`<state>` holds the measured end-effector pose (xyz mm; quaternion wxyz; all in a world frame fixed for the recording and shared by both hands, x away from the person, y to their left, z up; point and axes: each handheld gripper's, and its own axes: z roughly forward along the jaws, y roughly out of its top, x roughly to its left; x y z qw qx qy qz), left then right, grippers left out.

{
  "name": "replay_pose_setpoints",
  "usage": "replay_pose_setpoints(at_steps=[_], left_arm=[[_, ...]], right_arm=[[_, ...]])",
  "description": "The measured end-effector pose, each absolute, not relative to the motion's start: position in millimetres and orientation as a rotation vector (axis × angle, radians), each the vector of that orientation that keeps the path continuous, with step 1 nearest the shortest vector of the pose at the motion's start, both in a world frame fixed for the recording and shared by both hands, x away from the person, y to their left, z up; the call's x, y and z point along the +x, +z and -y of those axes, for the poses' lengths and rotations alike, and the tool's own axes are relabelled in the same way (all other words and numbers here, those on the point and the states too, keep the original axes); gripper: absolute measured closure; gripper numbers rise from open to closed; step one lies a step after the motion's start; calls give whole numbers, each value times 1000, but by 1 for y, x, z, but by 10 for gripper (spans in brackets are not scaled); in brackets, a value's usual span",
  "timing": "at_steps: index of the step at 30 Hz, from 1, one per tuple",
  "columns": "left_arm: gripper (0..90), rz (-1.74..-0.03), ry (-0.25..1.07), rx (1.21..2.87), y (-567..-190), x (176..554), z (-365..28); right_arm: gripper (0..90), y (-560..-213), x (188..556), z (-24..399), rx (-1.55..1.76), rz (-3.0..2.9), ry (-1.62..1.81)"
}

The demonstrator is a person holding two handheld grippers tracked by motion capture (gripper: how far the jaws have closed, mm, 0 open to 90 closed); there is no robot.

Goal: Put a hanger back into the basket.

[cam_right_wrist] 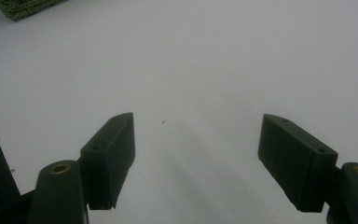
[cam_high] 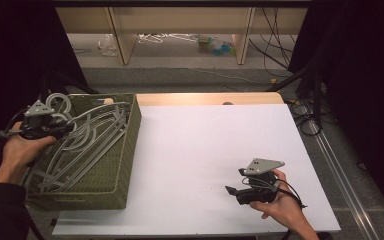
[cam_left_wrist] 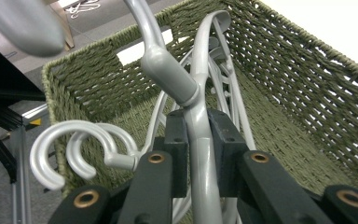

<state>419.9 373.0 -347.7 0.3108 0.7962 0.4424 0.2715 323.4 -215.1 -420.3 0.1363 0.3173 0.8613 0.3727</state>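
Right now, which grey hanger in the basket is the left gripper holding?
The hanger clamped below its neck in the left gripper; the others lie loose.
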Motion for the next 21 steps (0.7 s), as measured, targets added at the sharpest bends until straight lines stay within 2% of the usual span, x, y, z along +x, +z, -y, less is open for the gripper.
replay_pose_setpoints(at_steps=[11, 21], left_arm=[[789, -1132, 795, 2113, -350, 433, -373], [790, -1158, 780, 2116, -364, 440, -377]], right_arm=[[283, -421, 324, 216, 914, -2498, 1079], [283, -421, 323, 216, 916, -2502, 1077]])
